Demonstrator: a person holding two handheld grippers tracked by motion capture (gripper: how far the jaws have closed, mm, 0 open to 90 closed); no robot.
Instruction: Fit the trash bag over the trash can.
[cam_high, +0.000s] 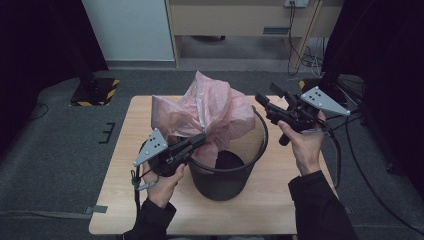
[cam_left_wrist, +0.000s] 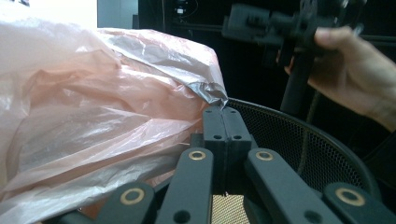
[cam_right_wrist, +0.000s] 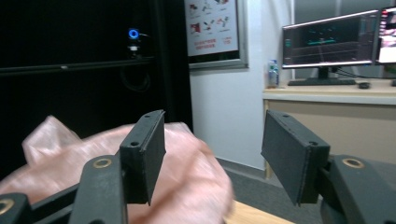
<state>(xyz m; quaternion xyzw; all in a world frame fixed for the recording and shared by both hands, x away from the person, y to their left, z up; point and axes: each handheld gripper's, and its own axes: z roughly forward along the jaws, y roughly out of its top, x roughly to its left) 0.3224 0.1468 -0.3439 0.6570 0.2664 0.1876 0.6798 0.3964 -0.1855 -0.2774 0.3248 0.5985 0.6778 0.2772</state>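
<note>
1. Fingertips of the left gripper (cam_high: 201, 139) are clenched on an edge of the pink plastic bag (cam_high: 210, 112).
2. Right gripper (cam_high: 262, 100) hangs released, gripping nothing, above the bin's right rim.
3. Bag billows from the black mesh bin (cam_high: 227, 172) on the wooden table (cam_high: 130, 150).

The pink plastic bag (cam_right_wrist: 187, 177) is blurred in the right gripper view. Much of the black bin (cam_high: 227, 172) interior is hidden beneath the bag.

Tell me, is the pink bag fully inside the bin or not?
Not fully: most of the pink bag billows above the bin rim.
</note>
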